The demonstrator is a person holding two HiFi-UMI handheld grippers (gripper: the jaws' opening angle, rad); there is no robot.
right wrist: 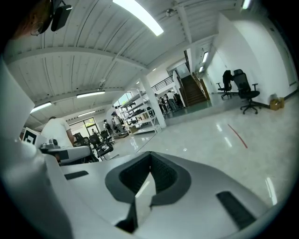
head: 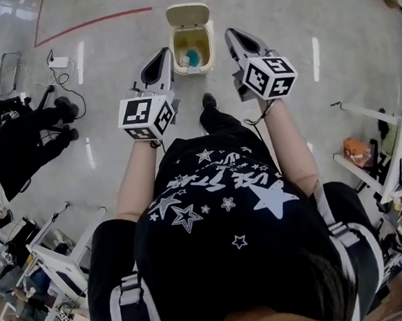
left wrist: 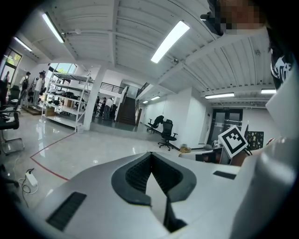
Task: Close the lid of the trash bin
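Note:
A small cream trash bin [head: 207,59] stands on the floor ahead of the person, its lid [head: 188,14] tipped open and back. Something teal [head: 193,57] lies inside. My left gripper [head: 162,55] hovers just left of the bin, shut and holding nothing. On the bin's right side my right gripper [head: 232,36] is held at about the same height, also shut and empty. Neither touches the bin. Both gripper views look out over the hall; the left gripper [left wrist: 150,157] and right gripper [right wrist: 150,157] show their jaws meeting, and the bin is not seen there.
A white power strip [head: 58,62] with cables lies on the floor at the left, near black equipment [head: 19,139]. Racks [head: 53,261] stand at lower left and shelving [head: 384,159] at the right. A red floor line [head: 93,21] runs behind the bin.

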